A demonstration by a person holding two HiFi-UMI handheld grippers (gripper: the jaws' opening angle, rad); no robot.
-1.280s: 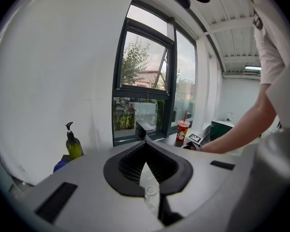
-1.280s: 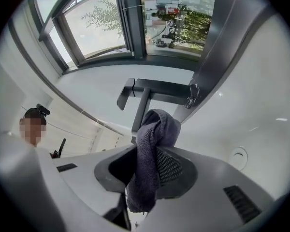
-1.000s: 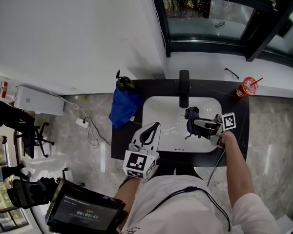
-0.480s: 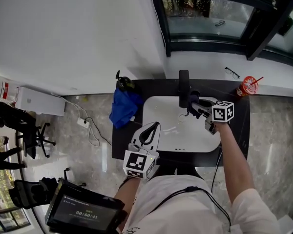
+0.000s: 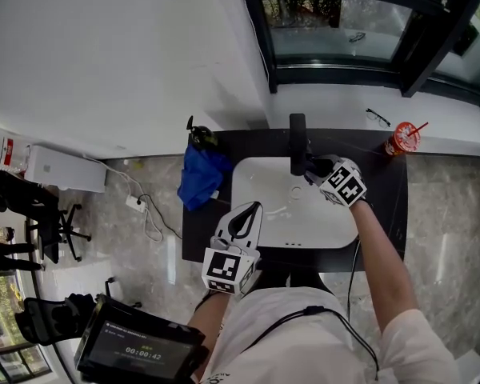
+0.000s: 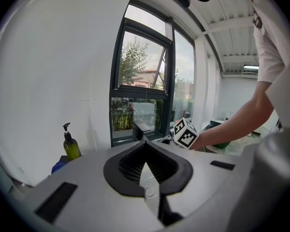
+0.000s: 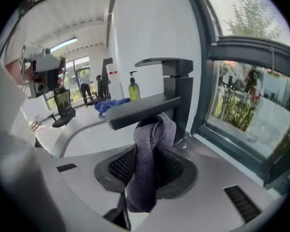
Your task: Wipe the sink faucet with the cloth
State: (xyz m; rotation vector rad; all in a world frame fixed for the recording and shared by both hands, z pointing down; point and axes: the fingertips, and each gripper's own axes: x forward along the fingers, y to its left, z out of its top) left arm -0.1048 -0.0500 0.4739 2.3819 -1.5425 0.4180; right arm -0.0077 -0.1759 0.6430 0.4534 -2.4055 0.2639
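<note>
The faucet [image 7: 159, 98] fills the centre of the right gripper view, its spout touching the bunched cloth [image 7: 147, 173], so I'd press the wad up against the spout and draw it along evenly. My right gripper [image 5: 315, 169] clamps that cloth, jaws held wide by its bulk. The left gripper [image 5: 244, 218], lower centre of the head view, is closed and empty.

The right claw [image 5: 314, 167] is just beside the faucet [image 5: 298, 143], over the sink [image 5: 253, 208]

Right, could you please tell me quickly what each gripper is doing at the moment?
Left gripper: closed, nothing between the jaws.
Right gripper: closed on the grey cloth, at the faucet.
</note>
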